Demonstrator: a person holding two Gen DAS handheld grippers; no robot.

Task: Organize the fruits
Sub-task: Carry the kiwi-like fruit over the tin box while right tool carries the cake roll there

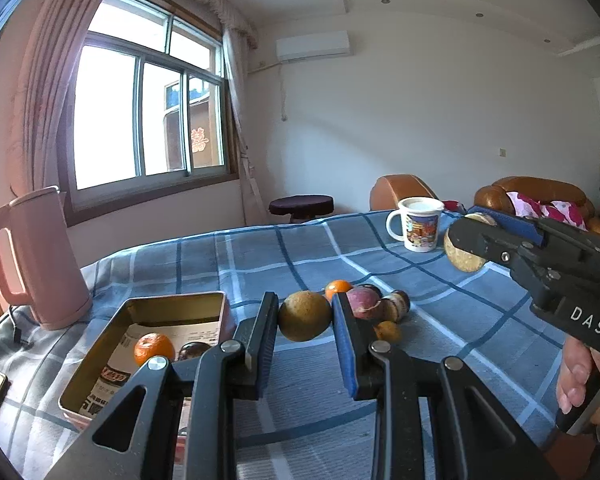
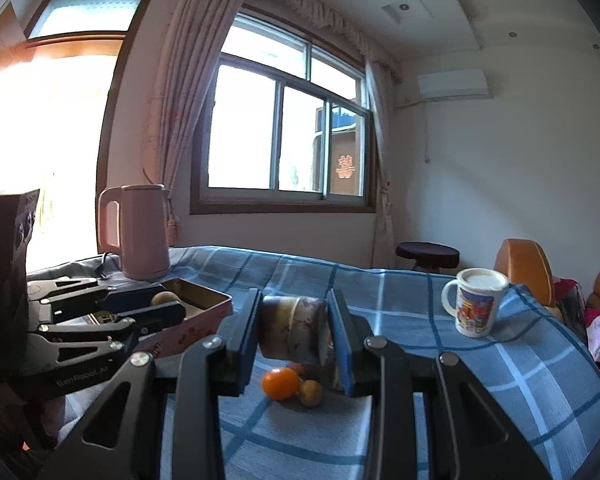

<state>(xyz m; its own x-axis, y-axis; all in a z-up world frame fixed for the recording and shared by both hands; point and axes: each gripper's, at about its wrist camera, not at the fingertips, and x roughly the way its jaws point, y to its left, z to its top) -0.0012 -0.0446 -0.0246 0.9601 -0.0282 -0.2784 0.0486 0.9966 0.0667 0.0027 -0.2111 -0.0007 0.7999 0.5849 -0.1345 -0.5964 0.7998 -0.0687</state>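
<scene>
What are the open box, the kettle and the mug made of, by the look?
Open box: likely thin metal tin; shiny gold inner walls, rolled rim, pink printed outside. Kettle: probably matte plastic shell; uniform pale pink, soft sheen, moulded handle. Mug: glossy white with printed picture and thick rim; ceramic or enamelled metal, can't tell which.

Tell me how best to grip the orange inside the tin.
Probably across the orange at its round middle, from above: the walls of the tin block level approaches. Pinch near-to-far, since a dark fruit sits close on its right.
</scene>
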